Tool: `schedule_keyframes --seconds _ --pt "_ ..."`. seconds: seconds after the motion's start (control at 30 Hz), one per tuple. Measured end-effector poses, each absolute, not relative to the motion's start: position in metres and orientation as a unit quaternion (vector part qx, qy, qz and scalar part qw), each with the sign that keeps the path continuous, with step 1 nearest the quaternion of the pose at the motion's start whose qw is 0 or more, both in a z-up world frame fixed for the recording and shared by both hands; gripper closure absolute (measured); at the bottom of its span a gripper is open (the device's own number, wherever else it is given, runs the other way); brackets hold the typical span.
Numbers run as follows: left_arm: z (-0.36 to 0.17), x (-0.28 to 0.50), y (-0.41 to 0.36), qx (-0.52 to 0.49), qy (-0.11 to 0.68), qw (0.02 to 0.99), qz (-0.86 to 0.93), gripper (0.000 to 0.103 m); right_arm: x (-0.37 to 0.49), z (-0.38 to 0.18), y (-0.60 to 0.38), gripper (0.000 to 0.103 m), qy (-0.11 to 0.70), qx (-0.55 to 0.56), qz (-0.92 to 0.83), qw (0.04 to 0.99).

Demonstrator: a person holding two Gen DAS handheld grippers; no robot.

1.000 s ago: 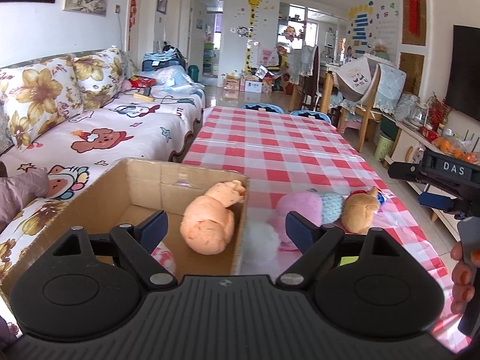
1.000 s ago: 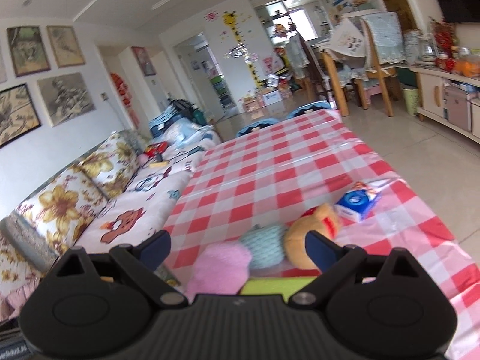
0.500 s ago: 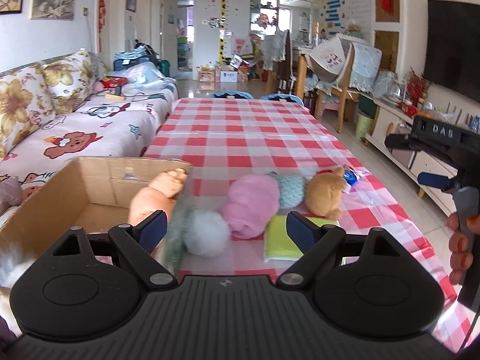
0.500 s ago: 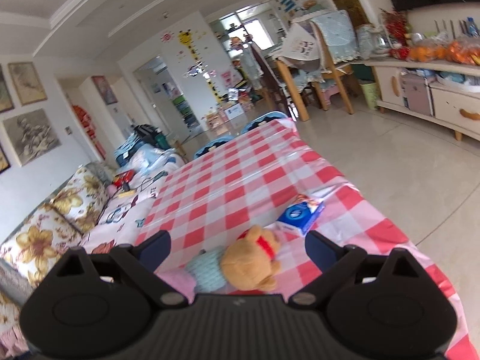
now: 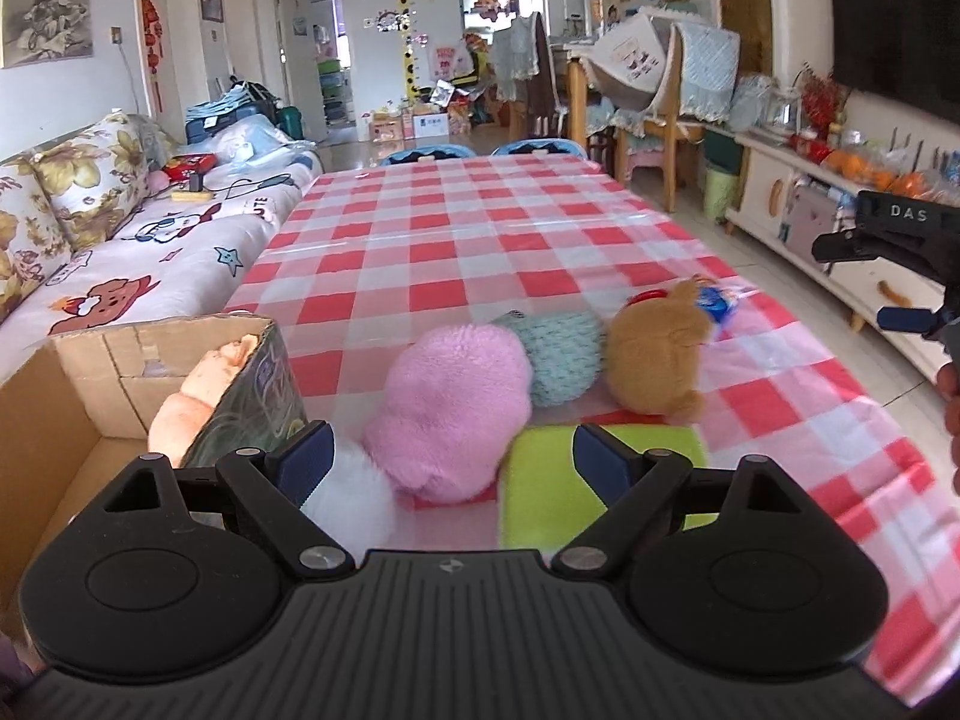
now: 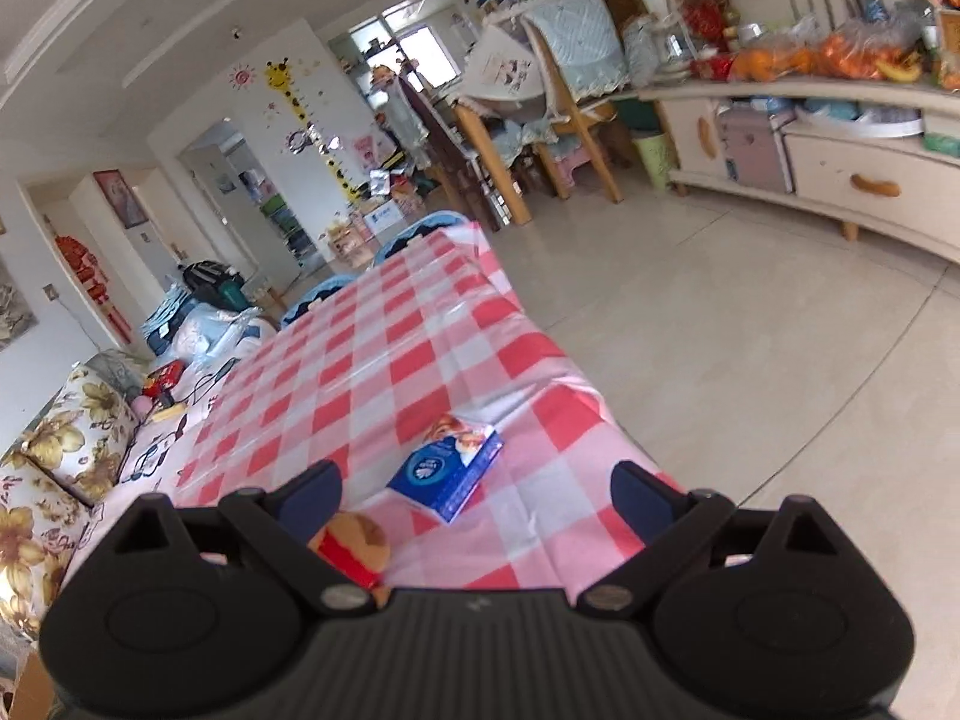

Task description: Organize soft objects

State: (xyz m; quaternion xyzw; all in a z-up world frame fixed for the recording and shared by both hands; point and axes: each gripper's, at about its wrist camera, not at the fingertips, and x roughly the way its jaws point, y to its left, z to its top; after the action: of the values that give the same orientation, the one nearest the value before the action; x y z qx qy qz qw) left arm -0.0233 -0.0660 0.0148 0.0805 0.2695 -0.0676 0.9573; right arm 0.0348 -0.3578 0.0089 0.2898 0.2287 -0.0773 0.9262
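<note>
Soft toys are lying in a row at the near end of the tabletop point(image 5: 480, 228): white pom-pom point(image 5: 354, 501), pink plush point(image 5: 456, 402), teal knitted ball point(image 5: 561, 357) and brown bear point(image 5: 657, 348), each touching the next. A lime-green cloth point(image 5: 564, 498) is lying flat just in front of the bear. A peach plush doll point(image 5: 198, 396) is already sitting inside the cardboard box point(image 5: 66, 396) at near left, leaning on its right wall.

Change over the last second: the left claw point(image 5: 450, 462) is swinging right, away from the box interior it was facing, and is now hovering over the pink plush and the cloth edge. Its jaws are spread wide, holding nothing. Judgement: one toy is stowed and the left claw is lining up the next pick, probably the pink plush or the pom-pom.

The right claw point(image 6: 474, 492) is also released and empty. Its view has been panning right: the pink and teal toys have left its frame, only the bear's head point(image 6: 354, 546) is showing at its left finger, and a blue carton point(image 6: 447, 468) is lying between the jaws farther out. Judgement: the right claw is clearing out of the way or waiting; four soft toys and the cloth remain unsorted.
</note>
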Motion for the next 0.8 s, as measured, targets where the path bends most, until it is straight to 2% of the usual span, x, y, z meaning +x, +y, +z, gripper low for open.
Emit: schedule_keyframes --seconds 0.33,0.8 --pt "-0.007 0.020 -0.073 0.086 0.283 0.954 -0.054 0.000 0.113 -0.017 -0.342 0.005 0.264 0.112 0.002 0.958" --pt "-0.018 0.042 -0.077 0.085 0.300 0.949 -0.045 0.000 0.154 -0.045 -0.335 0.002 0.292 0.009 0.077 0.953"
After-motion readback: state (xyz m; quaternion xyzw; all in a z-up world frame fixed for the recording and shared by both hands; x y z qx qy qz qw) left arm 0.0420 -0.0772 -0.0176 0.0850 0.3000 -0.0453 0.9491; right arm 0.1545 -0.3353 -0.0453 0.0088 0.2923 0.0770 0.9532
